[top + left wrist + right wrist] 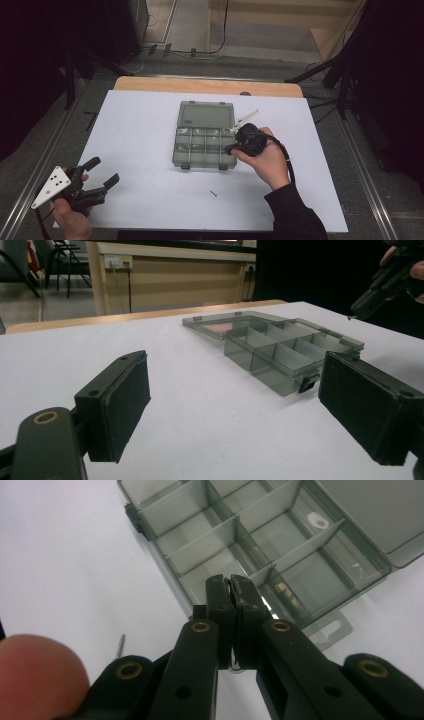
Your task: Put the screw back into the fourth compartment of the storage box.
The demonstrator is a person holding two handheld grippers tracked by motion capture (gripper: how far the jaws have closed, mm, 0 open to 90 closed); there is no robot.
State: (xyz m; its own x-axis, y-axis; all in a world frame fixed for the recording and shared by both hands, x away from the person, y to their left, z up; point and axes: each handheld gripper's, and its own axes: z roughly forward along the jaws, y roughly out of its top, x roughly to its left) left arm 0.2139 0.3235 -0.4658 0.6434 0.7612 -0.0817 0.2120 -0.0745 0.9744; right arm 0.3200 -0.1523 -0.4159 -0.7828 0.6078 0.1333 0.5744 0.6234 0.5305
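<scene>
A clear grey compartment box [205,141] lies open just beyond the right gripper [231,587], whose jaws are pressed together with nothing visible between them. The left gripper [106,172], jaws wide apart and empty, hovers well apart from it. A small screw [213,193] rests on the white table [140,125]; grey floor surrounds.

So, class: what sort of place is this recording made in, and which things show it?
Probably a lab or workshop recording station: a white-topped table ringed by black stands, floor cables, and a clear grey plastic compartment box.

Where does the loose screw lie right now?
In the high view the screw lies alone on the white table, just in front of the open compartment box, near its right front corner, below the right claw.
</scene>
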